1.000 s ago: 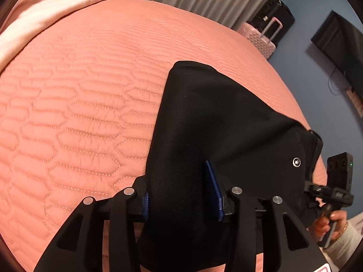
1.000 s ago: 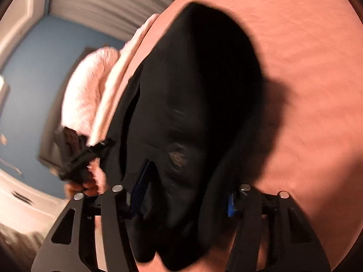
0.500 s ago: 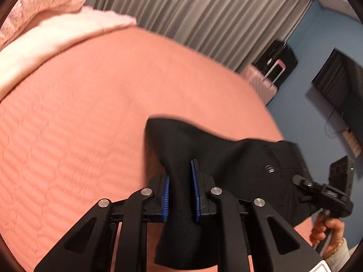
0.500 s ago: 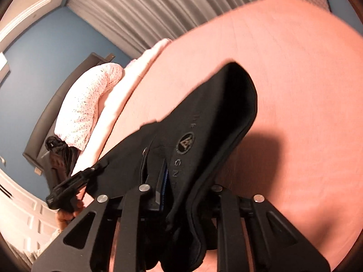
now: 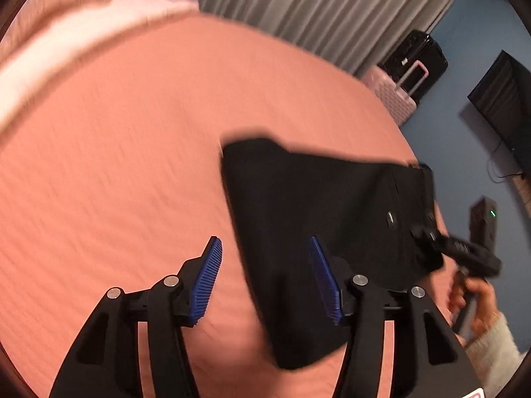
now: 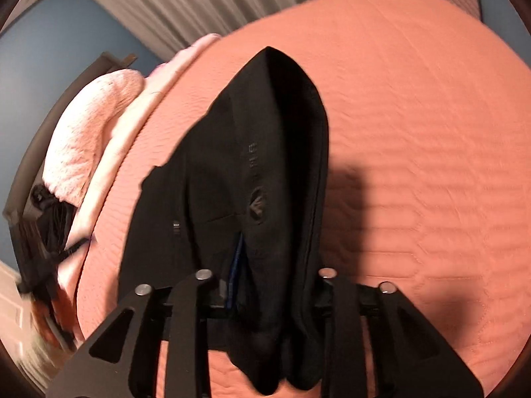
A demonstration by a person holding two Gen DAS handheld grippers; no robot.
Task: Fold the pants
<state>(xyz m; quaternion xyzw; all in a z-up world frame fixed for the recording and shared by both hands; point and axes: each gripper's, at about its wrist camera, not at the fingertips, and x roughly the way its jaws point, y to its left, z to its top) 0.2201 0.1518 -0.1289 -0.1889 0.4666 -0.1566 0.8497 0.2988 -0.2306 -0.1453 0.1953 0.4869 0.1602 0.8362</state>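
Our left gripper (image 5: pixel 264 253) now stands wide open, its blue pads (image 5: pixel 207 273) spread apart, where half a second ago they were pinched on the black cloth; we have let go on this side. The pants (image 5: pixel 318 219) now hang beside its right-hand pad rather than between the two, folded into a thick bundle above the salmon quilt (image 5: pixel 132 165), near the bed's right edge as this view has it. We judge the release means the fold is made and the bundle is about to be laid down.

The right wrist view shows what the left cannot: our right gripper (image 6: pixel 265 285) is clamped on the pants (image 6: pixel 262 152), the layered cloth filling the gap between its fingers, so it alone carries them. Only there do we see the doubled edges, the small logo, and the shadow on the quilt (image 6: pixel 415 116) that shows the bundle is lifted
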